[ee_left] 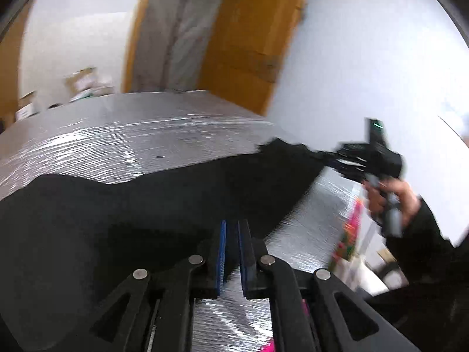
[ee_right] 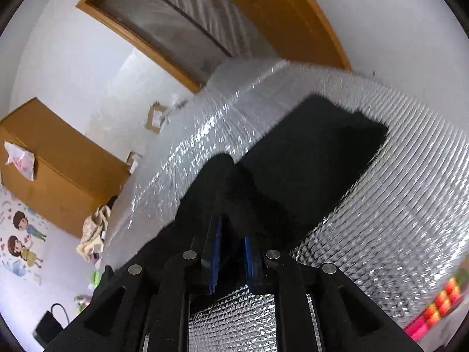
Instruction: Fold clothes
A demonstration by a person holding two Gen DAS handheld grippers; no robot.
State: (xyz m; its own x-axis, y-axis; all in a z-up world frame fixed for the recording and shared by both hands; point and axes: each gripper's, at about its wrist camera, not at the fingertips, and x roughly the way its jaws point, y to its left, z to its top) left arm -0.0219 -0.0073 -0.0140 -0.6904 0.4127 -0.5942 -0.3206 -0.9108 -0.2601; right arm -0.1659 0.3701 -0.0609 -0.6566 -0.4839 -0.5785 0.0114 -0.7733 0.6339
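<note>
The black garment (ee_left: 164,205) lies spread on the silver foil-covered worktop (ee_left: 117,146) and serves as the landmark. At its near edge, the left hand-held gripper (ee_left: 233,252) stands with blue pads slightly parted; whether fabric is pinched cannot be told. At the garment's right corner, the right hand-held gripper (ee_right: 231,249), held by a hand (ee_left: 392,199), has its pads slightly parted with black fabric between them; pad contact cannot be told.
</note>
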